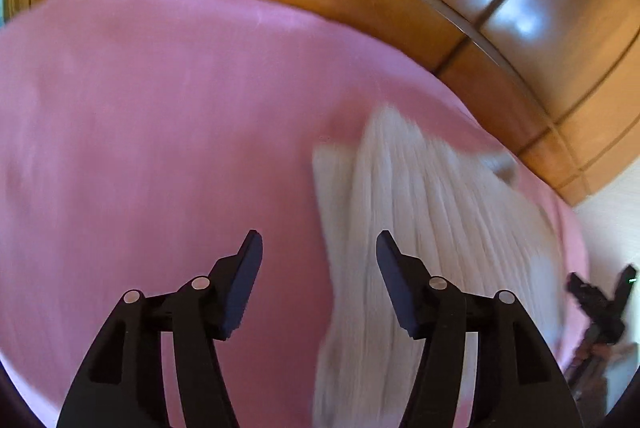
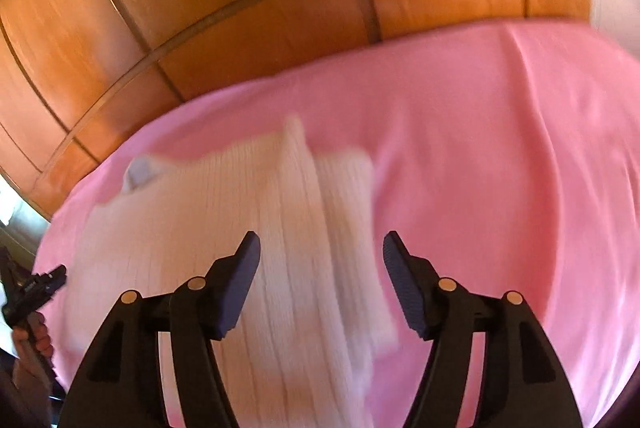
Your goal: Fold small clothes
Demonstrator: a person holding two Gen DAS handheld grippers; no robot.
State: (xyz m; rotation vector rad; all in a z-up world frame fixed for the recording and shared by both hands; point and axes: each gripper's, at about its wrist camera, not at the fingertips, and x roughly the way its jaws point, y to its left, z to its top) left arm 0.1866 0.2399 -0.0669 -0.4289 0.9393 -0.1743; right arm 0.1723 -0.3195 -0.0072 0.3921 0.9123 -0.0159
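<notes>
Both grippers, left gripper and right gripper, hang released, fingers apart, above the white ribbed garment lying on the pink sheet, wooden panels at twelve o'clock.

Motion blur smears the white ribbed knitted garment ahead of the right gripper's black fingers, its near end cut off by the frame, and the folded layers' edges cannot be told apart.
</notes>
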